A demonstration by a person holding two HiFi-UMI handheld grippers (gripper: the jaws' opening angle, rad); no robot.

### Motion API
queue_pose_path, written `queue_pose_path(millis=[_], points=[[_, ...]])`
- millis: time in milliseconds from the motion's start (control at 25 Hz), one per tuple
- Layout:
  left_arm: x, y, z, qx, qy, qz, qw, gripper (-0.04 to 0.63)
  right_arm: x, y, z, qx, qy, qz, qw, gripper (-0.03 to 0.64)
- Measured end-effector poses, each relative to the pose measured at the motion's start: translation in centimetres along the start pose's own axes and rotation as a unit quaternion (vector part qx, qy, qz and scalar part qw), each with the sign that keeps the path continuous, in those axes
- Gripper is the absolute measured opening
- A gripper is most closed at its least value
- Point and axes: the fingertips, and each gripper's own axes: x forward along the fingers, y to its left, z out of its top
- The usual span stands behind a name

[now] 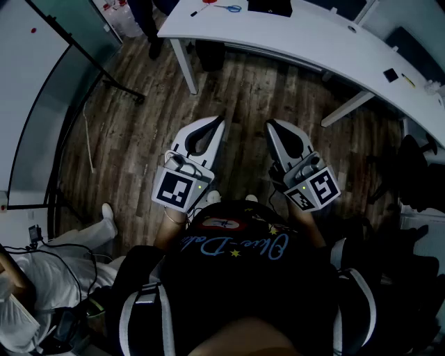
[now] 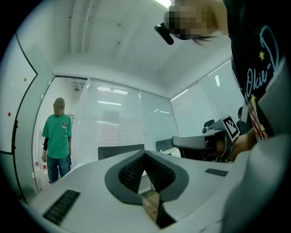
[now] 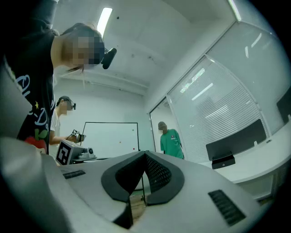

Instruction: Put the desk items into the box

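Two grippers hang low in front of my body, side by side above the wooden floor (image 1: 250,90). My left gripper (image 1: 221,119) has its jaws pressed together at the tips, with nothing between them. My right gripper (image 1: 270,125) is closed the same way and is just as empty.

The white bench (image 1: 313,42) curves across well ahead of both grippers, and neither one touches it. A pair of blue-handled scissors (image 1: 233,8) lies on it, far ahead of the left gripper and slightly to its right. A black item (image 1: 270,7) sits just beside the scissors, straight ahead of the right gripper. A small black piece (image 1: 391,75) rests on the bench further off, ahead and to the right of the right gripper.

Beyond the left gripper's closed jaws, off to their left, a person in a green shirt (image 2: 57,136) stands by a glass wall.
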Motion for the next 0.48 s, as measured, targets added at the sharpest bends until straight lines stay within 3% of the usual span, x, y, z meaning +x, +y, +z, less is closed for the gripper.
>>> queue_pose_path(millis=[320, 480], points=[[-1.6, -3.9, 0.2, 0.010, -0.006, 0.001, 0.9999, -0.006, -3.9, 1.7, 0.5, 0.000, -0.006, 0.007, 1.000, 0.023], [-0.6, -1.8, 0.0, 0.004, -0.005, -0.008, 0.9999, -0.005, -2.1, 0.8, 0.1, 0.001, -0.008, -0.003, 1.000, 0.023]])
